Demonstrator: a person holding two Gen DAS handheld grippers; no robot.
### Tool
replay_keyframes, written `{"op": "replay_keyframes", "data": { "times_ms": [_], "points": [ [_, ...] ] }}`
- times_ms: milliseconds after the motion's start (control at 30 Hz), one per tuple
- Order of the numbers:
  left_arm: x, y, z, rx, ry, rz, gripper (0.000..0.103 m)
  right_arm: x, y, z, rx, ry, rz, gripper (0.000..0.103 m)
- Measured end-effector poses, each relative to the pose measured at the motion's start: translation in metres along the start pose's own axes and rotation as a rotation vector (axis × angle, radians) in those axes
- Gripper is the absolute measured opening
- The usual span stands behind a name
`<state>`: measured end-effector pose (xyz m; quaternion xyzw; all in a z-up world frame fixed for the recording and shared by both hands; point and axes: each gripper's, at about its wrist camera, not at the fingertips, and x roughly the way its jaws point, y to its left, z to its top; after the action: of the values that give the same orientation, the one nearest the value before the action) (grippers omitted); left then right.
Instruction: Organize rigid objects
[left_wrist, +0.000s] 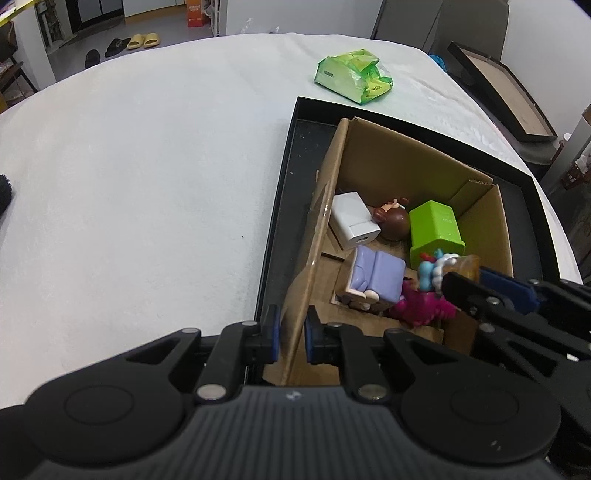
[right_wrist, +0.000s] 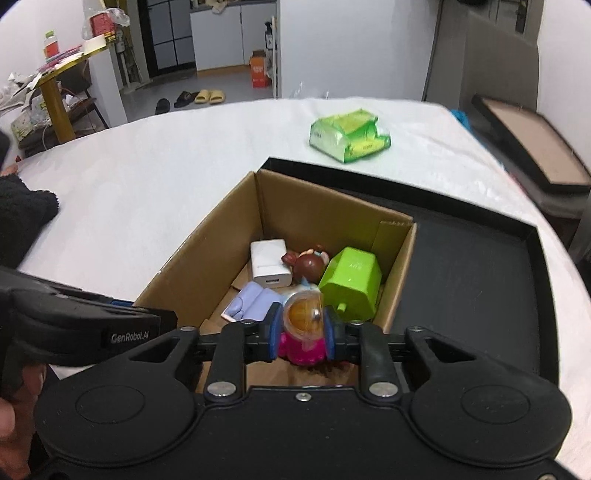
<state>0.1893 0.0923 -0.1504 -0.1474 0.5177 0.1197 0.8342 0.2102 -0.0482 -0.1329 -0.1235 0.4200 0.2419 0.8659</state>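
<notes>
Left wrist view: the left gripper (left_wrist: 292, 334) pinches the cardboard box (left_wrist: 369, 155) wall at lower centre; thin corrugated card could buckle or tear. Right wrist view: the right gripper (right_wrist: 302, 330) clamps a glossy amber-domed toy (right_wrist: 304, 317) just above the box's hard plastic toys; that rounded dome could slip out.

Place: a lived-in home, not a lab or shop.
Floor: slippers (right_wrist: 194, 96) lie in pairs by a doorway, near an orange carton (right_wrist: 259, 69).
Side table: a yellow-edged stand (right_wrist: 55, 96) is cluttered with papers and bottles.
Work surface: a table under a white cloth (left_wrist: 147, 177), a green tissue pack (left_wrist: 352, 75) near its far edge.
Back wall: white cabinets (right_wrist: 218, 40).
</notes>
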Motion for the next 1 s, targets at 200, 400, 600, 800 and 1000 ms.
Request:
{"op": "replay_keyframes", "data": {
  "times_ms": [200, 400, 600, 800, 1000],
  "points": [
    [0.0, -0.002, 0.001, 0.009, 0.014, 0.015, 0.013, -0.001, -0.001, -0.001, -0.008, -0.007, 0.013, 0.023],
    [-0.009, -0.01, 0.001, 0.042, 0.011, 0.053, 0.015, -0.007, -0.013, -0.002, 0.031, -0.019, 0.012, 0.023],
    [-0.025, -0.01, 0.001, 0.026, 0.004, 0.066, 0.016, -0.029, -0.026, -0.001, 0.085, -0.069, 0.034, 0.024],
    [-0.046, -0.012, -0.003, 0.028, -0.009, 0.071, 0.017, -0.053, -0.041, -0.006, 0.194, -0.111, 0.045, 0.025],
    [-0.07, -0.017, -0.006, 0.043, -0.033, 0.051, 0.027, -0.082, -0.053, -0.009, 0.256, -0.155, 0.012, 0.044]
  ]
}}
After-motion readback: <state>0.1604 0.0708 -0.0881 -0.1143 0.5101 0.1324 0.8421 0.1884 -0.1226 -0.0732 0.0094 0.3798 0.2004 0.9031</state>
